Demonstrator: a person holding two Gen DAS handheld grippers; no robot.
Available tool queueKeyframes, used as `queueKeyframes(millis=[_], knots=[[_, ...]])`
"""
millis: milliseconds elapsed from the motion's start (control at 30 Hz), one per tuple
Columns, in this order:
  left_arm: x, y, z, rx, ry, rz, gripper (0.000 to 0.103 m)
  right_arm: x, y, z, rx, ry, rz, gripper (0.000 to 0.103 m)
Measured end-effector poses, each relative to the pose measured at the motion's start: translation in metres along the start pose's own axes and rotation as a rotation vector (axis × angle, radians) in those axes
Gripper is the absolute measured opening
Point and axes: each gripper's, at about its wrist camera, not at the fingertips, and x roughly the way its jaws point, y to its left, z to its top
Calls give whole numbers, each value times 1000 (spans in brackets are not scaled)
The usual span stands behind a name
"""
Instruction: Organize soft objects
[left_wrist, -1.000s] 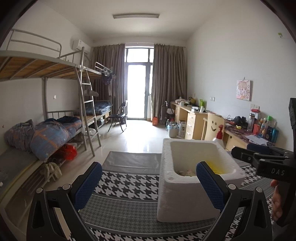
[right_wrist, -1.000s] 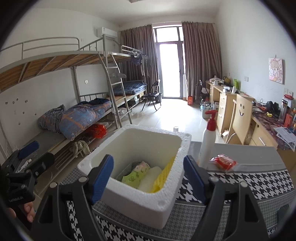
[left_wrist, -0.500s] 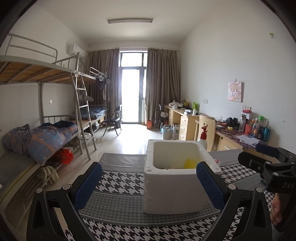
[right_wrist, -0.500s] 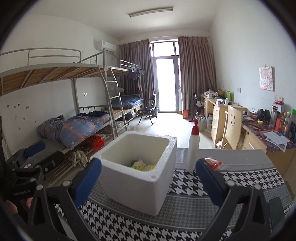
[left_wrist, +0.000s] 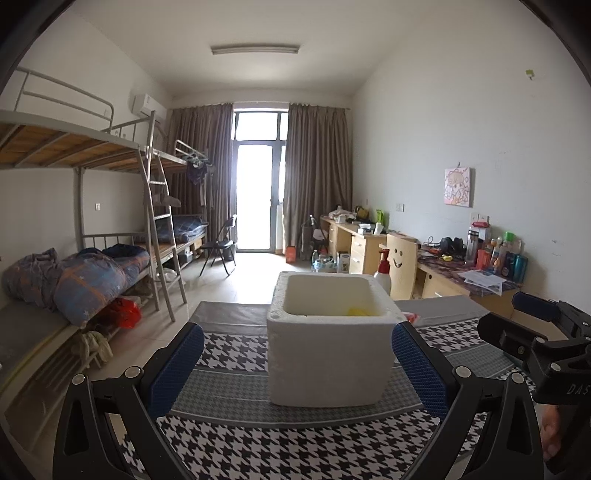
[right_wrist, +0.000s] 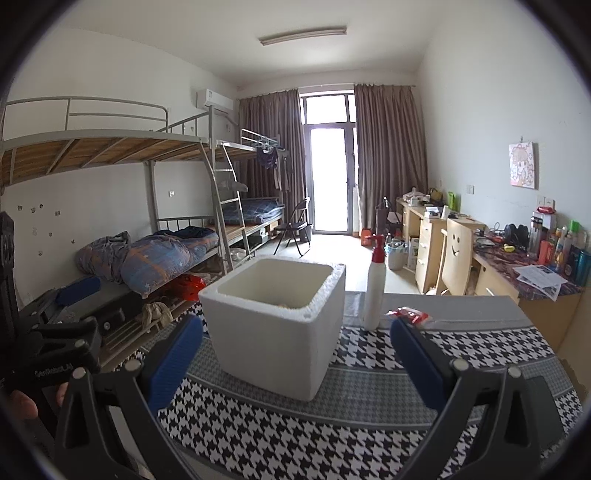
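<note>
foam box (left_wrist: 328, 363): plain white
item in the box (left_wrist: 357, 312): yellow
bench cloth (left_wrist: 258, 450): black-and-white houndstooth with grey bands
pump bottle (right_wrist: 375, 295): white with a red top
packet (right_wrist: 408, 316): red
left claw (left_wrist: 295, 365) pads: blue on black arms
right claw (right_wrist: 295, 360) pads: blue on black arms
curtains (right_wrist: 391, 162): brown
quilt (right_wrist: 155, 258): blue with orange checks

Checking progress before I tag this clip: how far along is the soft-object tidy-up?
Done: soft items, one yellow, already lie in the white foam box. In hand: nothing; the left gripper and right gripper are both open and empty, short of the box. Left: a small red packet lies on the grey cloth beside the pump bottle; whether it belongs in the box is unclear.
</note>
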Motion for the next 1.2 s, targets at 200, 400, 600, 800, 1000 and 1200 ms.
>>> queueKeyframes(millis=[200, 400, 600, 800, 1000, 1200], knots=[[-21, -8, -11, 21, -40, 2, 102, -20, 2, -18, 6, -21, -15, 102], [-28, -8, -21, 5, -30, -14, 102, -35, 6, -30, -13, -38, -34, 102], [-31, -8, -31, -7, -26, -21, 102, -44, 1, -46, 3, -46, -52, 103], [-38, -7, -38, -15, -53, -16, 102, -53, -3, -58, 10, -64, -64, 102], [-46, -9, -47, -18, -65, -10, 102, -59, -3, -68, 23, -65, -60, 102], [-52, -11, -50, -11, -69, -14, 102, -65, 0, -75, 17, -58, -66, 102]])
